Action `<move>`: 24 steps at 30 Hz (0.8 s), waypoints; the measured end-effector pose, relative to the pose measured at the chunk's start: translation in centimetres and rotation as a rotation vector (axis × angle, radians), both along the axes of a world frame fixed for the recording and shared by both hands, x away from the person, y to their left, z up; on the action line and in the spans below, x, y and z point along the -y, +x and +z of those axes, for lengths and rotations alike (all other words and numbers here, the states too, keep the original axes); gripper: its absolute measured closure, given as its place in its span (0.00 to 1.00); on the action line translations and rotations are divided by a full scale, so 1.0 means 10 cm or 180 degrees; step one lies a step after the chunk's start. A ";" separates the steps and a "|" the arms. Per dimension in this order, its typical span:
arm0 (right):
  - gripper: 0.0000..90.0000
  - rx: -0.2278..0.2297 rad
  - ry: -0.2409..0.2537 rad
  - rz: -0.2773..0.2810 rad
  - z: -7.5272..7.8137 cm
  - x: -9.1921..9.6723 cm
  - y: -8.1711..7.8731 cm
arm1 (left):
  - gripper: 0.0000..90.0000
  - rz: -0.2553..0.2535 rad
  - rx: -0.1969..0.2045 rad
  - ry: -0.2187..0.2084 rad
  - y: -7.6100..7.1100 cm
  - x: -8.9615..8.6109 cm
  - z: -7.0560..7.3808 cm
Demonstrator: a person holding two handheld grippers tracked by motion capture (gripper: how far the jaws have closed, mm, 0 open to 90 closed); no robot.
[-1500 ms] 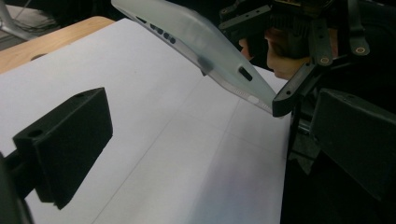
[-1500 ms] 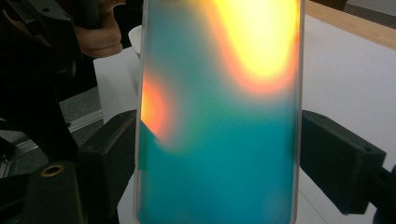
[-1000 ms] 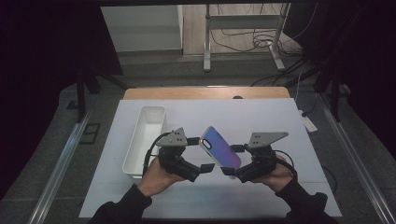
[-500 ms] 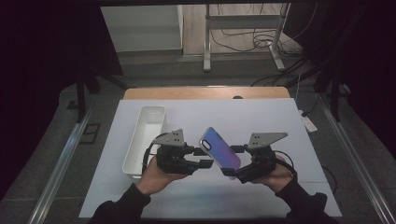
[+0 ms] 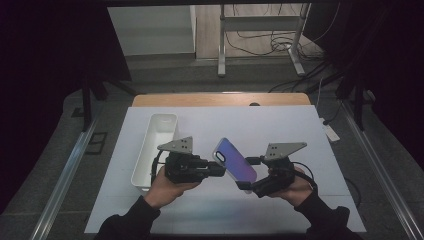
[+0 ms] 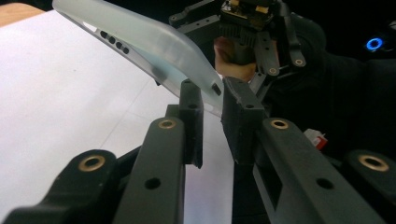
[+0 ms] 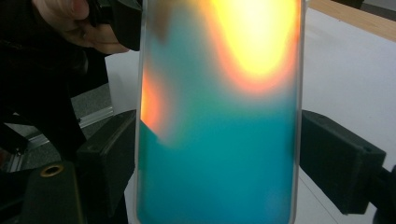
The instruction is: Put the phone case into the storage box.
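The phone case (image 5: 235, 161) was held up off the white counter (image 5: 300, 130), tilted, between the two claws near the counter's front half. The right claw (image 5: 248, 181) gripped it across its width: in the right gripper view the case's two long edges (image 7: 219, 140) sat against the black pads on either side, with the claw closed about as far as the case allowed. The left claw (image 5: 220, 169) had just been closing, and in the left gripper view its two pads stood close together with the frosted edge of the case (image 6: 154, 49) running down between them; the lower corner of the case lay right at the pads, though whether they were already pressing on it could not be told. In the high view the left claw's tips met the case's left side. A white tray (image 5: 145, 165) lay lengthways on the counter just left of the left hand (image 5: 167, 187). The right hand (image 5: 295, 189) held its claw near the counter's front edge.
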State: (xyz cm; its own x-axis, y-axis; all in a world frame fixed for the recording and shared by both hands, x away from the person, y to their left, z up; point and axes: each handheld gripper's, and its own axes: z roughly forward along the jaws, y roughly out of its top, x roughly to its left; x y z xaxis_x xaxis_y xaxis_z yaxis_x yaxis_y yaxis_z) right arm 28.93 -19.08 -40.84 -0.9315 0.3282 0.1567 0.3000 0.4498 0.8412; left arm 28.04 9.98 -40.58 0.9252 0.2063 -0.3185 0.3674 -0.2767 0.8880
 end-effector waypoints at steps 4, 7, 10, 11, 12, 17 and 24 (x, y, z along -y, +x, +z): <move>0.19 0.0006 -0.0013 0.0019 -0.01 0.00 0.00 | 0.90 -0.0070 -0.0026 -0.0044 0.01 0.00 -0.01; 0.19 0.0016 -0.0032 0.0059 -0.02 -0.01 0.00 | 0.92 -0.0163 -0.0034 -0.0082 0.02 0.01 -0.02; 0.19 0.0007 -0.0042 0.0109 -0.03 -0.02 -0.01 | 0.94 -0.0258 -0.0028 -0.0116 0.02 0.01 -0.02; 0.19 0.0009 -0.0045 0.0125 -0.03 -0.02 -0.01 | 0.94 -0.0299 -0.0024 -0.0138 0.02 0.01 -0.02; 0.19 0.0002 -0.0037 0.0153 -0.03 -0.03 -0.01 | 0.95 -0.0330 -0.0018 -0.0156 0.02 0.02 -0.02; 0.18 -0.0124 0.0051 0.0320 -0.04 -0.03 0.01 | 0.98 -0.0453 0.0013 -0.0263 0.01 0.02 -0.01; 0.10 -0.0085 0.0038 0.0223 -0.05 -0.02 0.03 | 0.99 -0.0399 0.0030 -0.0234 0.00 0.01 0.01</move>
State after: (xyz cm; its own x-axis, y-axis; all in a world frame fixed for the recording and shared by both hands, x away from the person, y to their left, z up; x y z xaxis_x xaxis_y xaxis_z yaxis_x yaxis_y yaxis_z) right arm 29.19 -18.86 -41.31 -0.9476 0.2603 0.1852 0.2905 0.4606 0.8387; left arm 28.06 9.92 -40.52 0.9453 0.0654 -0.3195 0.3254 -0.2541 0.9108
